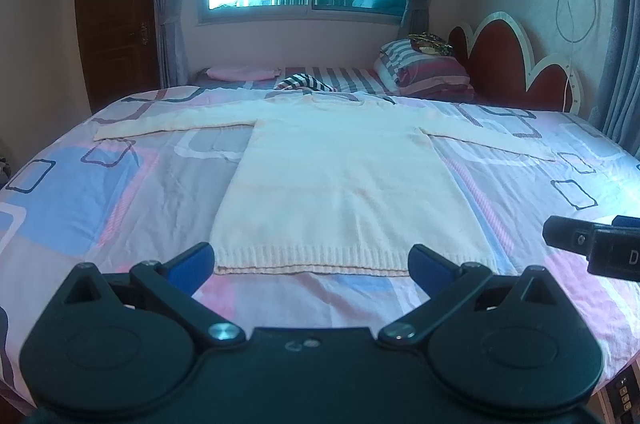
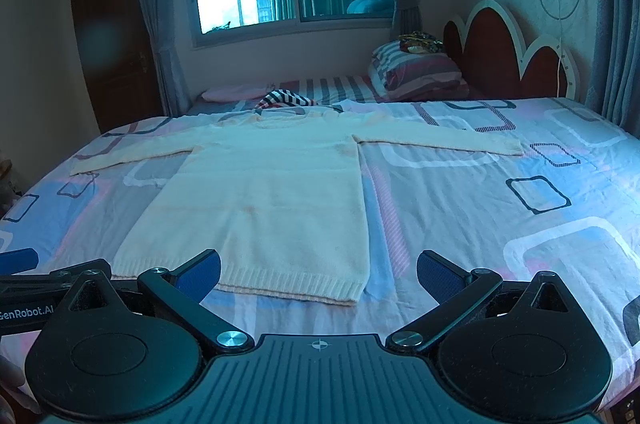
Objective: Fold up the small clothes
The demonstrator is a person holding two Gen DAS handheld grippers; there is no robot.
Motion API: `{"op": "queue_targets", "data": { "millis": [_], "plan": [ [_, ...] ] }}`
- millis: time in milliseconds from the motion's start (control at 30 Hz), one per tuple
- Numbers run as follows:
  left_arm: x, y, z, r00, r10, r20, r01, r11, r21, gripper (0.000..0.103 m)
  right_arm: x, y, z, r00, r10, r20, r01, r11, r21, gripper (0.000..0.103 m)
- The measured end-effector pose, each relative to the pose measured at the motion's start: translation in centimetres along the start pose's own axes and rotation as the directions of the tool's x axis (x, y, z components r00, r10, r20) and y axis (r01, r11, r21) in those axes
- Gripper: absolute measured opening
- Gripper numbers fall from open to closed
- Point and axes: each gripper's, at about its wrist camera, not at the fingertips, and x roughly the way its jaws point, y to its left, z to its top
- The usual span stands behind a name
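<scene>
A cream knitted sweater lies flat on the bed, face up or down I cannot tell, with both sleeves spread sideways and its ribbed hem nearest me. My left gripper hovers open just short of the hem, its blue fingertips as wide apart as the hem. In the right wrist view the same sweater lies left of centre. My right gripper is open over the sweater's near right corner, holding nothing. The right gripper's black body shows at the left view's right edge.
The bed carries a pink, blue and grey patterned sheet. Striped pillows and a red scalloped headboard stand at the far right. A striped garment and a pink one lie beyond the sweater. A window and curtains are behind.
</scene>
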Motion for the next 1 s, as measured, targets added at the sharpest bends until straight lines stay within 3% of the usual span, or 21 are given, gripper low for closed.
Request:
{"op": "queue_targets", "data": {
  "millis": [1000],
  "plan": [
    [-0.29, -0.03, 0.33, 1.000, 0.005, 0.003, -0.005, 1.000, -0.002, 0.103, -0.19, 0.40, 0.31, 1.000, 0.002, 0.004, -0.002, 1.000, -0.004, 0.103]
  ]
}}
